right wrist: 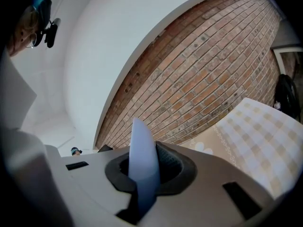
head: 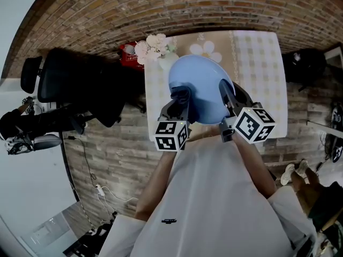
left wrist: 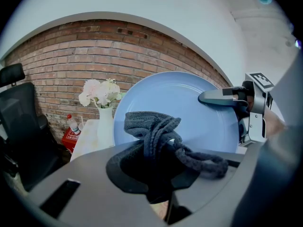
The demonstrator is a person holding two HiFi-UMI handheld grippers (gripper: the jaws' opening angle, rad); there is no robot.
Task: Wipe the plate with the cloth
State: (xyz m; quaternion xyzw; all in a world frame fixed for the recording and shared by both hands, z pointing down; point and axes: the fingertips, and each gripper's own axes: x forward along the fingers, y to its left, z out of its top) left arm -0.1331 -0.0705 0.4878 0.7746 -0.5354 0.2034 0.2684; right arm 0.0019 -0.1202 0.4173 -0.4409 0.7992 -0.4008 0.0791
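A light blue plate (head: 197, 87) is held up off the table, tilted toward me. My right gripper (head: 225, 94) is shut on its right rim; in the right gripper view the plate (right wrist: 142, 167) shows edge-on between the jaws. My left gripper (head: 181, 98) is shut on a dark grey knitted cloth (left wrist: 163, 138), bunched and pressed against the face of the plate (left wrist: 189, 112). From the left gripper view the right gripper (left wrist: 227, 97) grips the rim at the upper right.
Below the plate stands a table with a beige checked cloth (head: 257, 58). A white vase of pale flowers (head: 153, 48) stands at its left end, a red box (head: 127, 54) beside it. A black office chair (head: 80, 84) is to the left. A brick wall (right wrist: 213, 74) rises behind.
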